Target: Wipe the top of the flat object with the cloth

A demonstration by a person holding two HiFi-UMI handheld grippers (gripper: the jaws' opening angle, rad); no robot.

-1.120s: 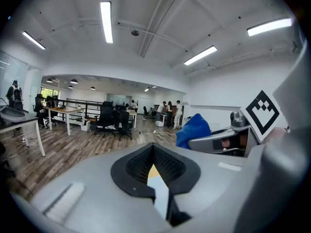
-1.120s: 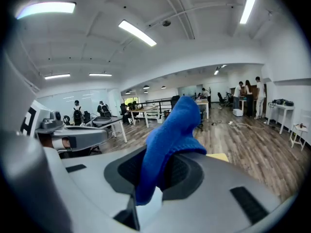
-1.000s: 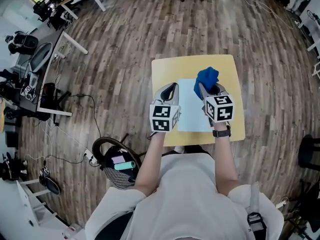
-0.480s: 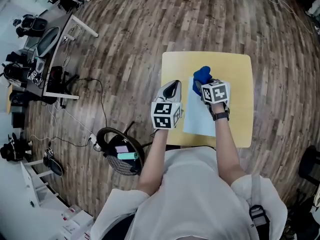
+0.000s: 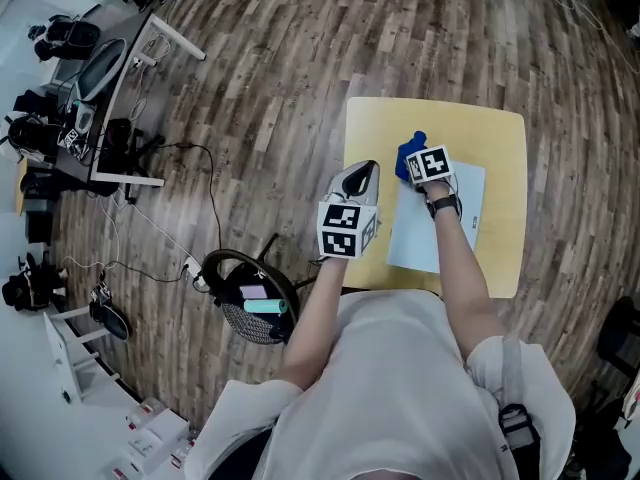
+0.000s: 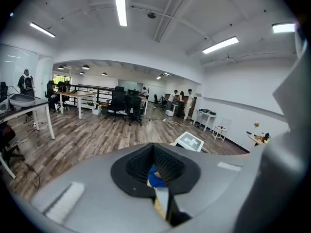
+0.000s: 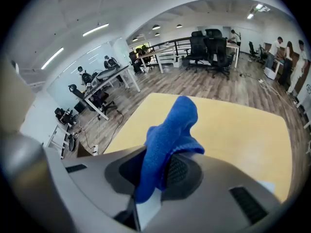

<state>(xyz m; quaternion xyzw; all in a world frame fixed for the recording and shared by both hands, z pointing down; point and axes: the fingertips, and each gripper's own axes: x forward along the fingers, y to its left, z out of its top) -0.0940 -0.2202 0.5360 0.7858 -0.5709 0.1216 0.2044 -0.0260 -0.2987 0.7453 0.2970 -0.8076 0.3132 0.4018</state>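
Note:
A white flat sheet (image 5: 445,230) lies on the small yellow table (image 5: 500,133). My right gripper (image 5: 422,160) is shut on a blue cloth (image 5: 408,152) and holds it at the sheet's far left corner. The right gripper view shows the cloth (image 7: 172,130) bunched up between the jaws of the gripper (image 7: 155,171), over the table (image 7: 233,125). My left gripper (image 5: 362,173) hangs over the table's left edge, beside the sheet, with its jaws together and nothing in them. In the left gripper view a bit of blue cloth (image 6: 154,177) shows through the slit between the jaws.
A round basket (image 5: 245,308) with small items stands on the wooden floor left of the person's legs. Desks with gear (image 5: 110,78) and cables line the far left. Office chairs (image 7: 209,47) and people (image 6: 182,103) are far off in the room.
The right gripper has carried the blue cloth leftward across the sheet's far edge to its far left corner. The left gripper has drifted slightly left, off the sheet.

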